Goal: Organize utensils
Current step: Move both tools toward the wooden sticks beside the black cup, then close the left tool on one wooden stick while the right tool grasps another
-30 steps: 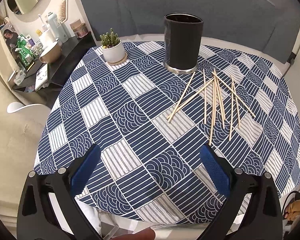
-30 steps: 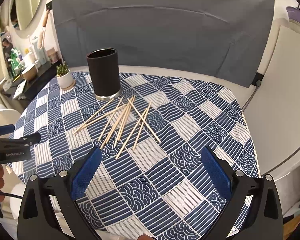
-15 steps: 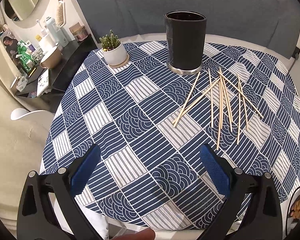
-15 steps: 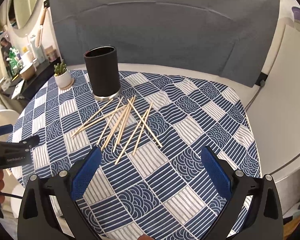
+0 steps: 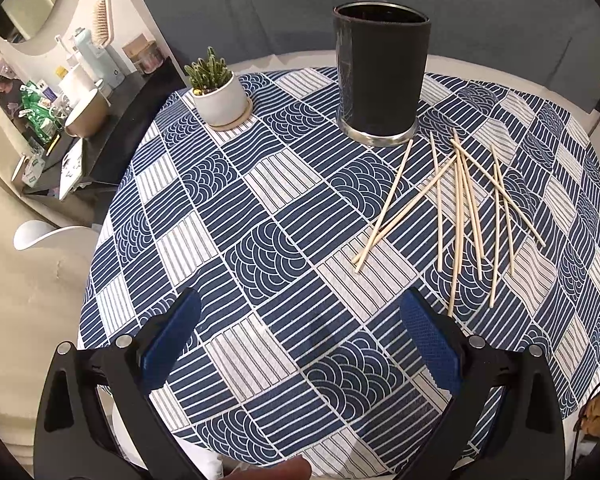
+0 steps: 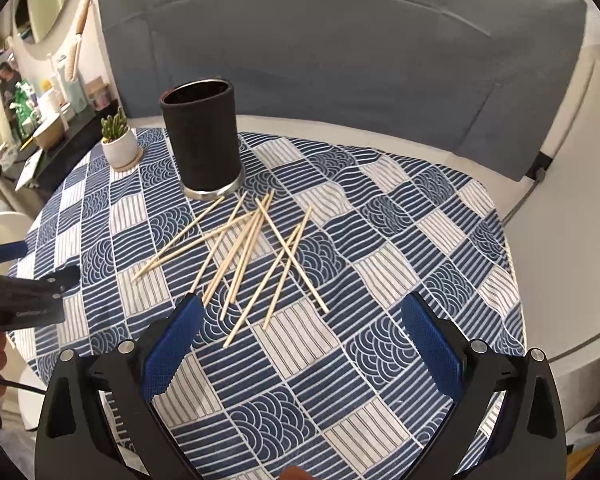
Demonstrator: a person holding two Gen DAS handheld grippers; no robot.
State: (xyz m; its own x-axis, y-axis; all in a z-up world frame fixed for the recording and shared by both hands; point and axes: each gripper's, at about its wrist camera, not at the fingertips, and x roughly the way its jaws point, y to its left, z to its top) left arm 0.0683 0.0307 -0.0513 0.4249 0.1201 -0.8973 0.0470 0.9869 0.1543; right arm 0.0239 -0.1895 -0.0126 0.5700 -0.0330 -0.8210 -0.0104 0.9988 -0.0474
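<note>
Several wooden chopsticks (image 5: 460, 208) lie scattered on the blue patterned tablecloth (image 5: 260, 208), just in front of a tall black cylindrical holder (image 5: 380, 80). My left gripper (image 5: 300, 340) is open and empty above the cloth's near edge, left of the chopsticks. In the right wrist view the chopsticks (image 6: 244, 256) lie ahead of my right gripper (image 6: 300, 344), which is open and empty; its left pad (image 6: 172, 344) is close to the nearest stick ends. The holder (image 6: 202, 140) stands behind them. The left gripper (image 6: 24, 296) shows at the far left.
A small cactus in a white pot (image 5: 218, 92) stands left of the holder and also shows in the right wrist view (image 6: 120, 144). A dark shelf with bottles and a bowl (image 5: 80, 108) is beyond the table's left edge. A grey padded backrest (image 6: 340, 60) rises behind.
Both grippers have moved forward toward the holder and chopsticks, which now appear larger and closer. Both stay open and empty.
</note>
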